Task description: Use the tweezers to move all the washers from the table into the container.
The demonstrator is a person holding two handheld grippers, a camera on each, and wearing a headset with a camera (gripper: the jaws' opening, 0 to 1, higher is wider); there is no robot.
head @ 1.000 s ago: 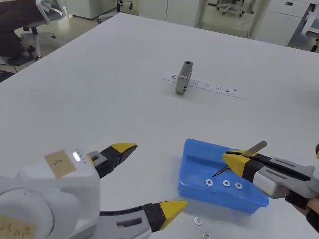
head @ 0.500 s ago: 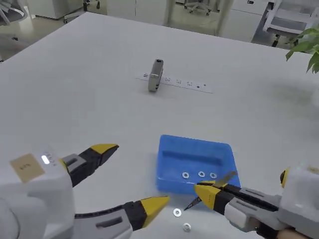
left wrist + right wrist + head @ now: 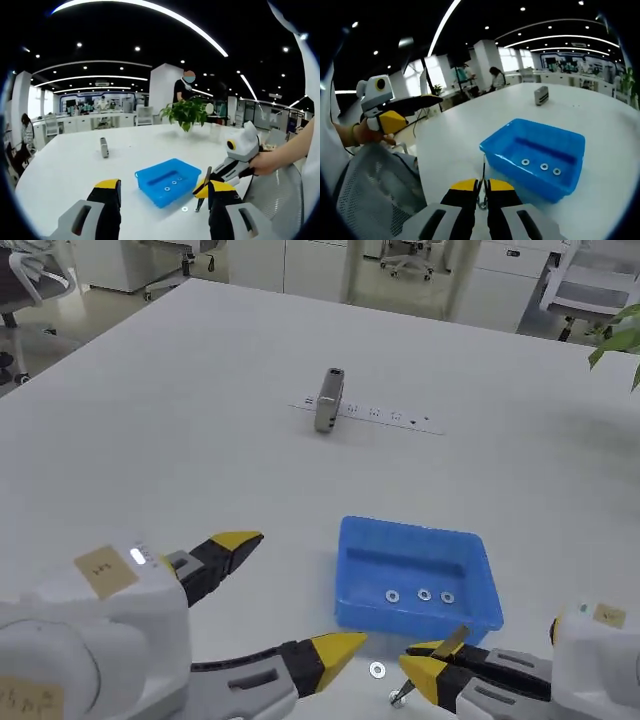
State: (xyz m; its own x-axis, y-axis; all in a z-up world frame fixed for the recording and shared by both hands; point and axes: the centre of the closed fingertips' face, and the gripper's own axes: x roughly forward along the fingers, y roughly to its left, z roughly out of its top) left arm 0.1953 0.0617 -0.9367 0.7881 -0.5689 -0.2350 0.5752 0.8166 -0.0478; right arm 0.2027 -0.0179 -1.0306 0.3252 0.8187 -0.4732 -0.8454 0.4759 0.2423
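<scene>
Where slim tweezers (image 3: 450, 643) (metal) point, a ring-shaped washer (image 3: 377, 670) lies.

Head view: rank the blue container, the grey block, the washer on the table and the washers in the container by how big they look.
1. blue container
2. grey block, though it lies farther off
3. washer on the table and washers in the container: they look alike, no ranking.

The left gripper (image 3: 164, 186) gapes toward a blue container (image 3: 159, 199) holding three washers (image 3: 173, 182). The right gripper (image 3: 201, 189) pinches tweezers (image 3: 207, 178) beside a loose washer (image 3: 185, 209).
</scene>
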